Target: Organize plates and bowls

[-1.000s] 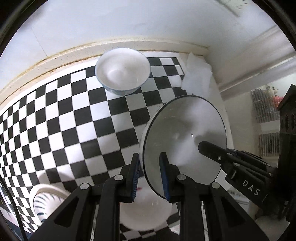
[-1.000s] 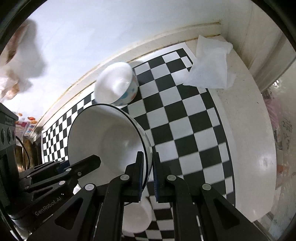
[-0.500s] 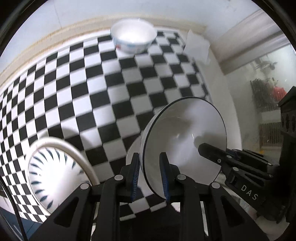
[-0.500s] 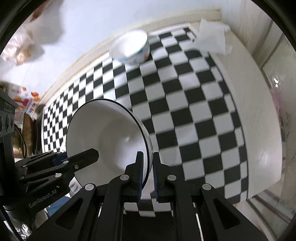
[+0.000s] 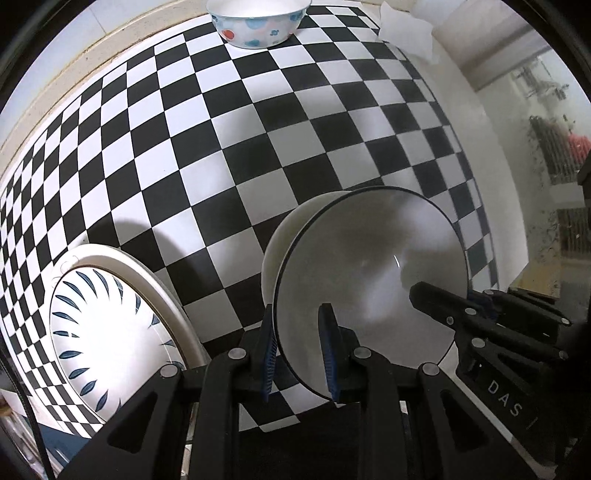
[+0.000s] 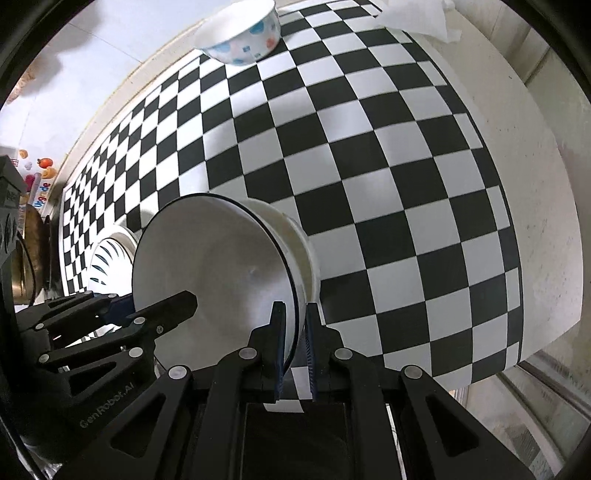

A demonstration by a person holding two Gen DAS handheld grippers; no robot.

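Carrying a white bowl with a dark rim line (image 5: 369, 273) between both tools is the step in hand, and doing it well depends on the two grips working together. The left gripper (image 5: 297, 347) has its blue-padded fingers only partly closed, straddling the near rim at the lower centre of its frame; a gap shows beside the inner pad, so that hold looks loose. The right gripper (image 6: 293, 343) is nearly closed, its pads pinching the rim's opposite side at the lower centre of its own frame. The bowl hangs tilted on edge, its opening turned toward the left view's camera, above the checkered tablecloth (image 5: 258, 147). A patterned plate with blue leaf strokes (image 5: 107, 332) lies at the lower left of the left view, and a polka-dot bowl (image 5: 258, 22) sits at the top centre, beside a crumpled tissue (image 5: 406, 29) at the upper right. Since the task is sorting plates and bowls, a likely destination is the polka-dot bowl, though that is a guess. Whichever spot is chosen, level the bowl first, tighten the left grip, move both tools at one pace so the rim does not twist, and lower it gently.
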